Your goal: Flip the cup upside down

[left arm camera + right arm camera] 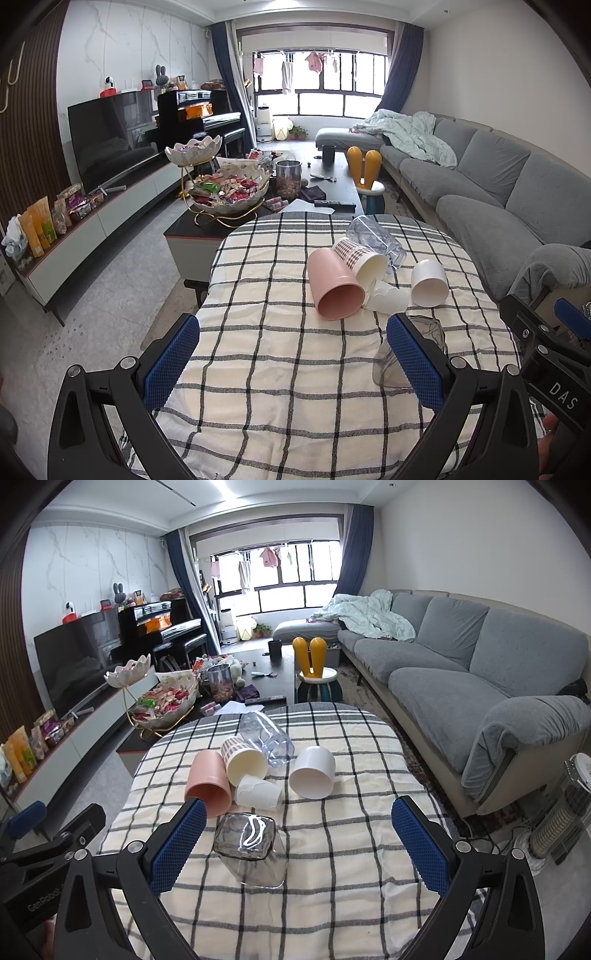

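Note:
Several cups lie on their sides on the checked tablecloth (332, 849): a pink cup (207, 783), a plaid-patterned cream cup (243, 762), a small white paper cup (258, 791), a white cup (313, 772) and a clear plastic cup (266, 736). A smoky glass cup (252, 849) stands upside down nearest me, just right of the right gripper's left finger. My right gripper (299, 849) is open and empty. My left gripper (293, 363) is open and empty, in front of the pink cup (334, 284); the glass cup (406, 354) shows behind its right finger.
A dark coffee table (273, 675) with candy bowls (166, 705) and a jar stands beyond the table. A grey sofa (461, 672) runs along the right. A TV and cabinet (74, 664) line the left wall. A heater (565, 812) stands at far right.

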A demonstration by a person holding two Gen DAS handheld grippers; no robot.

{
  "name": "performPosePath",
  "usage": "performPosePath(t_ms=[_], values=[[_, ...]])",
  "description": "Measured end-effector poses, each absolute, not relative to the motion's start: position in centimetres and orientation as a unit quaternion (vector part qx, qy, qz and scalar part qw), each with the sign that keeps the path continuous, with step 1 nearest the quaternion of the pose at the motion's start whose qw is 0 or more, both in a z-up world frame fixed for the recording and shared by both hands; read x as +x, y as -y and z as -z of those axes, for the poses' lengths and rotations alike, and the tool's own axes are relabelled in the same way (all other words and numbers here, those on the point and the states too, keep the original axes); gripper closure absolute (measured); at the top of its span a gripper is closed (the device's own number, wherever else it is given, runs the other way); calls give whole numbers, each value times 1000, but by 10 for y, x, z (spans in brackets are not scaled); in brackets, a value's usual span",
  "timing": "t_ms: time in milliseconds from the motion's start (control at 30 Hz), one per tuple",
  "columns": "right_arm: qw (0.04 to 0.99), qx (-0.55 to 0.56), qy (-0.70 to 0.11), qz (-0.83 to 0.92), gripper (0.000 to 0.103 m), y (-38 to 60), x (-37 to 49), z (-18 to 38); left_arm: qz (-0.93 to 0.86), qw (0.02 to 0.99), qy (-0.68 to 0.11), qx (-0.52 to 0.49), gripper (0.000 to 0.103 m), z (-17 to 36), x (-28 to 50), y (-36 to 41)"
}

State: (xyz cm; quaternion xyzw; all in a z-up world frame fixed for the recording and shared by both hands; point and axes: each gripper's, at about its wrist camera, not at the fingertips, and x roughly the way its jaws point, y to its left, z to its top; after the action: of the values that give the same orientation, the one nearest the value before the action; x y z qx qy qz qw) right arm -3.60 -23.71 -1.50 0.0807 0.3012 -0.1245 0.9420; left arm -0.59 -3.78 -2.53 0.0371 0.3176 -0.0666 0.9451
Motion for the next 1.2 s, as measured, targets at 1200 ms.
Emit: performPosePath(t_ms=[1200], values=[[942, 82, -302, 125, 2, 238, -36, 16, 53, 944, -324, 30, 0, 26, -4, 35]])
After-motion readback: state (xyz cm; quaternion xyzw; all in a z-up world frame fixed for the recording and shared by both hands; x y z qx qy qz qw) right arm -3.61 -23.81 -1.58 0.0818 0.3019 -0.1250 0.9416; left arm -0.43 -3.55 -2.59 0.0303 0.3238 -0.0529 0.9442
